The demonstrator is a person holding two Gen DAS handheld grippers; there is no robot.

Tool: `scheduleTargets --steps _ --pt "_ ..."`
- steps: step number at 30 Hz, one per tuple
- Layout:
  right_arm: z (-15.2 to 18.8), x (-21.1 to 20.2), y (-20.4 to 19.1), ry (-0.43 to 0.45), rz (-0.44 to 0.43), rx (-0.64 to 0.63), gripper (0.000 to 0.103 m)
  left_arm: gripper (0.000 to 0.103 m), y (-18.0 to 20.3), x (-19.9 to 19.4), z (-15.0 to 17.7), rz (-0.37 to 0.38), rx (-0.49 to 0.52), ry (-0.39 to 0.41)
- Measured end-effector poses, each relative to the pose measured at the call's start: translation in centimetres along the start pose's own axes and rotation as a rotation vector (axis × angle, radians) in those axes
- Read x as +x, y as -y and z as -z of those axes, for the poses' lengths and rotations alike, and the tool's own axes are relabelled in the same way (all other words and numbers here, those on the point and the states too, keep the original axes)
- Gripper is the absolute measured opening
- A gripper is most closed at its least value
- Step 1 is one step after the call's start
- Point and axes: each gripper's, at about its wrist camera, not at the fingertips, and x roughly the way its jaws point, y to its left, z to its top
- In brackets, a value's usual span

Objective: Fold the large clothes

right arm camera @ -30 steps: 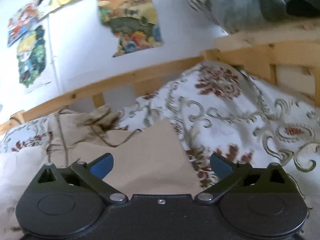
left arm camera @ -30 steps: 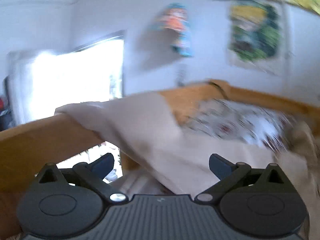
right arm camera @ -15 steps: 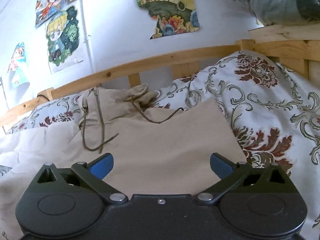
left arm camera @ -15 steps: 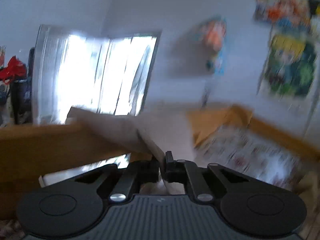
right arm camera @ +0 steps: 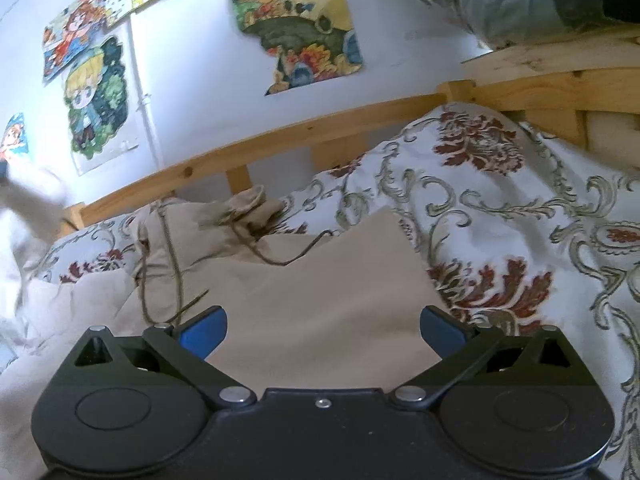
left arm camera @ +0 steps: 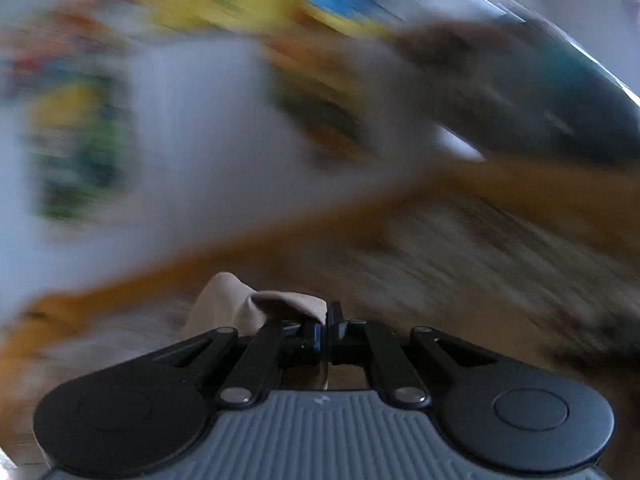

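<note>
A white wall [right arm camera: 192, 92] hung with cartoon posters [right arm camera: 298, 26] backs a wooden bed frame [right arm camera: 280, 140] spread with a floral quilt [right arm camera: 500, 208]. A beige garment [right arm camera: 320, 304] with dark drawstrings lies on the quilt below the right gripper [right arm camera: 322, 330], jaws wide and empty. The left gripper [left arm camera: 327, 322], its view blurred, has jaws clamped on a beige fold [left arm camera: 280, 302].

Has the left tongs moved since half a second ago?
Yes. The left tongs, shut on the beige cloth, has swung right: the window is gone from its view, and the wooden bed rail now crosses it.
</note>
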Motion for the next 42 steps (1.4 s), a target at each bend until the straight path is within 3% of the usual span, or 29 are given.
scheduleTargets --steps 3,6,8,9,13,14,18,23,26,31,36,39,42 --pt "0.0 0.2 1.0 -0.001 0.022 0.031 0.102 0.003 5.2 3.6 2.3 0.194 0.085 -0.127" --pt "0.0 0.2 2.0 -0.004 0.037 0.056 0.102 0.003 8.8 6.0 5.4 0.273 0.123 -0.263" --pt "0.0 0.1 2.6 0.002 0.044 0.065 0.102 0.011 9.8 6.9 6.8 0.298 0.128 -0.311" --pt "0.0 0.2 2.8 0.001 0.046 0.070 0.102 0.013 10.1 6.7 7.9 0.302 0.116 -0.320" --pt "0.1 0.5 3.5 -0.009 0.044 0.100 0.102 0.069 9.2 6.5 8.7 0.325 0.040 -0.310" --pt "0.1 0.6 3.5 -0.013 0.044 0.102 0.102 0.075 9.0 6.3 8.7 0.328 0.026 -0.295" --pt "0.4 1.0 3.1 -0.028 0.045 0.093 0.102 0.084 7.5 4.7 6.9 0.322 0.001 -0.277" --pt "0.6 1.1 2.6 -0.038 0.029 0.058 0.102 0.093 5.1 3.4 8.5 0.337 -0.193 -0.310" --pt "0.8 1.3 2.1 -0.051 0.020 0.027 0.102 0.097 4.0 2.4 10.3 0.241 -0.254 -0.331" --pt "0.7 1.0 0.0 -0.051 0.018 -0.077 0.102 0.098 0.8 0.2 11.7 -0.055 -0.279 -0.308" --pt "0.5 0.2 -5.1 -0.060 -0.086 -0.235 0.102 0.101 -4.2 -0.6 11.8 -0.358 -0.332 -0.283" --pt "-0.1 -0.6 -9.1 -0.054 -0.201 -0.342 0.102 0.102 -7.4 0.3 12.0 -0.396 -0.375 -0.282" --pt "0.0 -0.4 -13.5 -0.104 -0.287 -0.459 0.102 0.101 -9.4 1.9 12.4 -0.356 -0.402 -0.289"
